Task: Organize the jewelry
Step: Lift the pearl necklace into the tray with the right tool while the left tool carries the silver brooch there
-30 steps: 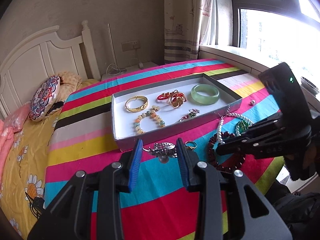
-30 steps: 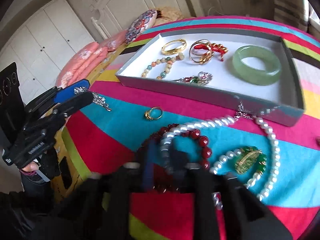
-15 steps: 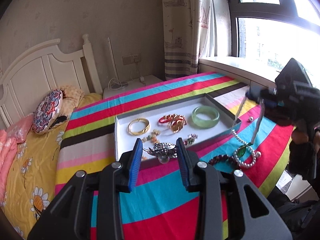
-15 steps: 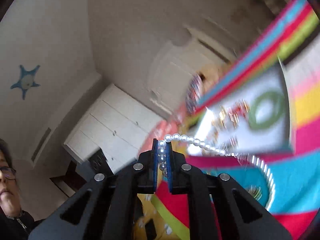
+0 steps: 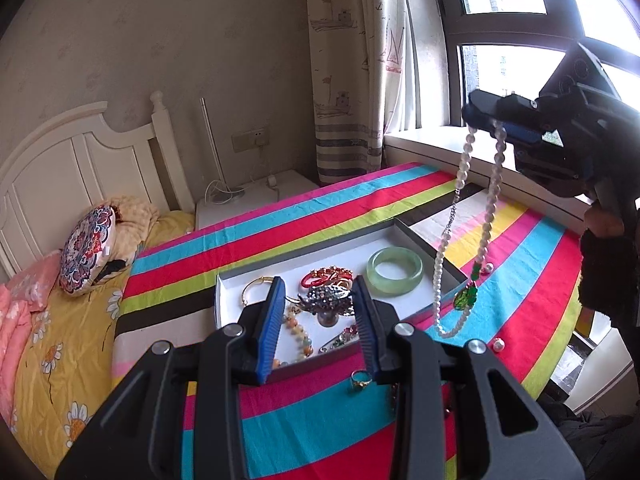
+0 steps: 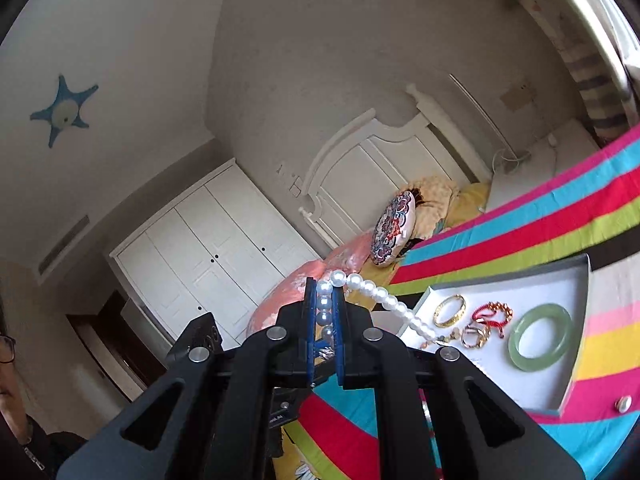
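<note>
The left tool [image 5: 320,312] is partly open, its blue pads clamped on the two sides of a dark jewelled brooch [image 5: 326,300] held above the near part of the tray. The right tool [image 6: 325,316] is closed tight on a pearl necklace [image 5: 464,240], raised well above the bench's right side; the strand hangs in a long loop with a green pendant [image 5: 466,296] low on it, the lowest pearls just above the striped cloth. On the bench [image 5: 320,420], near its front edge, lies one small gold ring [image 5: 361,379], and two loose pearls [image 5: 498,345] rest toward the right edge. Farther back, the shallow grey tray [image 5: 448,248] with a white floor holds one pale green bangle [image 5: 395,271], one gold bangle [image 5: 252,288], a red-and-gold cluster [image 5: 326,276], one multicoloured bead strand [image 5: 300,332] and a small green-and-red piece [image 5: 342,338]. Beyond the bench's far left corner, a patterned cushion [image 5: 88,248] lies on the bed.
</note>
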### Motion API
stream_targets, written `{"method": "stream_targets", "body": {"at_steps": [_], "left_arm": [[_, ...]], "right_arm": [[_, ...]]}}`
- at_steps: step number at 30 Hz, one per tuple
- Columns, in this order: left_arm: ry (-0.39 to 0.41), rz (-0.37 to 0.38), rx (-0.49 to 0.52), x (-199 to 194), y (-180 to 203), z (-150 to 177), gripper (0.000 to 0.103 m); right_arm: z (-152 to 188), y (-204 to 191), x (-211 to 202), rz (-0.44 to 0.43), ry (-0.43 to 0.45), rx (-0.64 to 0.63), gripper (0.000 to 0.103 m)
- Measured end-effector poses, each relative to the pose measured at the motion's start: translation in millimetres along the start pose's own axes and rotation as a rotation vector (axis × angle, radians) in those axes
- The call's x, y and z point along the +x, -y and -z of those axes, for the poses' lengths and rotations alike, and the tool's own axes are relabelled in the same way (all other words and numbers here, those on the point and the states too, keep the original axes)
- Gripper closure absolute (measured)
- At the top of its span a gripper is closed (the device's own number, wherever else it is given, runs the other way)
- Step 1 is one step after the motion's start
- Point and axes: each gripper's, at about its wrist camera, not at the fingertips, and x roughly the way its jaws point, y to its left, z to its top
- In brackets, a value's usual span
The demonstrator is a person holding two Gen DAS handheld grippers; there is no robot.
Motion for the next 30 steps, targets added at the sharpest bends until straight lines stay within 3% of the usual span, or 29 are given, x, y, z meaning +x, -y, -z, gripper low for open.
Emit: {"method": "stream_targets", "body": {"at_steps": [8, 19, 24, 30], "left_arm": [[-0.039, -0.014, 0.003, 30, -4, -7, 0.069], [-0.103, -0.022, -0.051, 75, -15, -2, 0.069], [-0.132, -0.035, -0.087, 97, -19, 5, 0.069], [-0.197, -0.028, -0.119, 129, -25, 19, 0.069]], "right_arm": [[-38, -12, 18, 0.034, 0.011, -0.057, 0.094], [-71, 8, 66, 0.137, -0.043, -0.09, 0.094], [-73, 21, 96, 0.241, -0.108, -0.133, 0.094], [-48, 47, 137, 0.399, -0.287, -0.196, 0.094]]}}
